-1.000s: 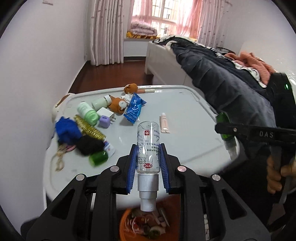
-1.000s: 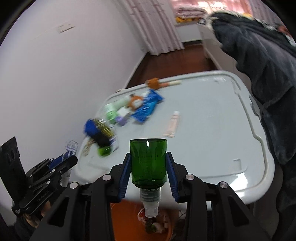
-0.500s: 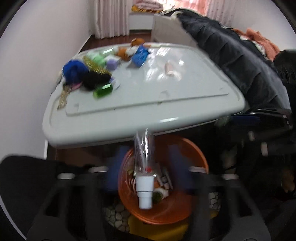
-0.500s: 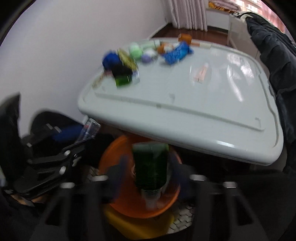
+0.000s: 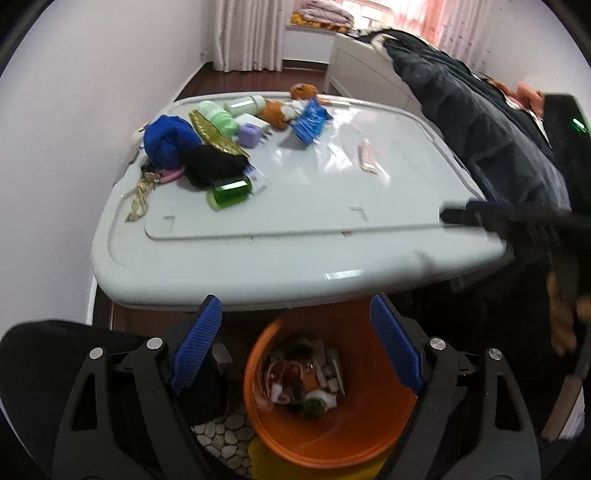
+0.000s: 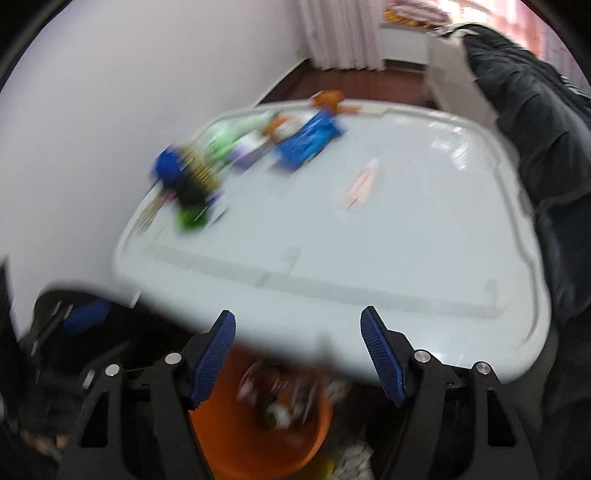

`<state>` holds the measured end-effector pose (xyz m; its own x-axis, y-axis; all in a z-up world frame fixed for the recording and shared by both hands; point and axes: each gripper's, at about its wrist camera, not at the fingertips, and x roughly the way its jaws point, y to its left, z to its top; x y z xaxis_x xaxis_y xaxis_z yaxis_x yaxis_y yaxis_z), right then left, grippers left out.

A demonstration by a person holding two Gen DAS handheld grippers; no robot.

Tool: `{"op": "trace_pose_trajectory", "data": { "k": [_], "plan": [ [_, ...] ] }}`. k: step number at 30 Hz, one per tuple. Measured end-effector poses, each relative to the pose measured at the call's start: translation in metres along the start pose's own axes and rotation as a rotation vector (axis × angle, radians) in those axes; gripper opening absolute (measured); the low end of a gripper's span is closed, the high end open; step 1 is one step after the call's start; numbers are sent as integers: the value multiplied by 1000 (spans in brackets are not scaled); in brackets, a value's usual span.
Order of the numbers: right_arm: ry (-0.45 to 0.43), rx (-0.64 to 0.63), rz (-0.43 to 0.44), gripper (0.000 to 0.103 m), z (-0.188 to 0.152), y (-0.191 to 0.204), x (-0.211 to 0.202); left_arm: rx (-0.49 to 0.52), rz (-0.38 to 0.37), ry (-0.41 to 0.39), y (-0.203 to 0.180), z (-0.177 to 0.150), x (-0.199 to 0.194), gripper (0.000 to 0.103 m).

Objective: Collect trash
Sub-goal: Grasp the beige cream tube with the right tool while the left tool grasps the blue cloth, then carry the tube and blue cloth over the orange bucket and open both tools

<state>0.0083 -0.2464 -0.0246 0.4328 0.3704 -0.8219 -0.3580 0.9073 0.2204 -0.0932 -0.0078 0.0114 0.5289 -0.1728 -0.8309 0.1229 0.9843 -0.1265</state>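
White walls closed in a bedroom with dark wood floor (image 5: 236,83), pale curtains (image 5: 247,35) at the far end, and a bed (image 5: 461,107) heaped with dark bedding along the right. A pale grey desk (image 5: 295,251) with a raised rim filled the middle of both views. Under its near edge stood an orange bin (image 5: 325,439) on a pebble-patterned mat (image 5: 221,439), with mixed trash (image 5: 303,380) lying in its bottom.

On the desk's far left lay a cluster of things: a blue cloth (image 5: 168,138), a black cloth (image 5: 212,166), a blue packet (image 5: 310,120), an orange plush toy (image 5: 280,109), a gold coil (image 5: 212,134), a green bottle (image 5: 229,192) on its side, a mint bottle (image 5: 218,118) and a lilac block (image 5: 249,133). A small pink tube (image 5: 367,160) lay apart, toward the middle right.

The left claw (image 5: 295,347) hung over the bin, its jaws having just opened wide, with nothing between the blue pads (image 5: 195,345). The right claw (image 6: 299,358), in a blurred view, also hung above the bin (image 6: 236,450); its jaws had opened and then narrowed a little, standing apart and empty.
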Motion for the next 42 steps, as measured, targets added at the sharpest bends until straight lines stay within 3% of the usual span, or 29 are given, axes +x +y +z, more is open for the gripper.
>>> {"op": "trace_pose_trajectory", "data": {
  "k": [2, 6, 11, 13, 15, 16, 18, 19, 22, 27, 33, 38, 42],
  "plan": [
    [9, 46, -45, 67, 34, -16, 24, -24, 8, 2, 6, 8, 7, 81],
    [74, 179, -49, 56, 87, -44, 78, -88, 6, 9, 21, 21, 17, 81],
    [122, 228, -117, 55, 135, -55, 141, -133, 10, 10, 34, 30, 27, 81],
    [147, 221, -156, 56, 143, -55, 159, -139, 8, 18, 38, 33, 32, 81],
    [126, 148, -269, 53, 148, -40, 168, -148, 3, 24, 41, 34, 37, 81],
    [105, 144, -275, 49, 146, -36, 168, -154, 0, 25, 43, 35, 38, 81],
    [79, 182, -246, 26, 136, -33, 164, -168, -6, 26, 46, 35, 40, 81],
    [68, 182, -247, 21, 131, -30, 162, -173, -7, 27, 47, 36, 40, 81],
    [28, 139, -273, 21, 118, -20, 157, -186, -3, 30, 50, 37, 41, 81],
    [28, 215, -74, 20, 110, -34, 135, -196, 48, 26, 62, 44, 38, 81],
    [-60, 174, 63, 21, 106, -19, 72, -293, 136, -19, 100, 81, 42, 81],
    [-95, 120, 100, 21, 98, -8, 50, -267, 208, -53, 111, 129, 61, 81],
    [-88, 110, 111, 21, 94, -11, 61, -228, 270, -12, 119, 160, 99, 81]
  ]
}}
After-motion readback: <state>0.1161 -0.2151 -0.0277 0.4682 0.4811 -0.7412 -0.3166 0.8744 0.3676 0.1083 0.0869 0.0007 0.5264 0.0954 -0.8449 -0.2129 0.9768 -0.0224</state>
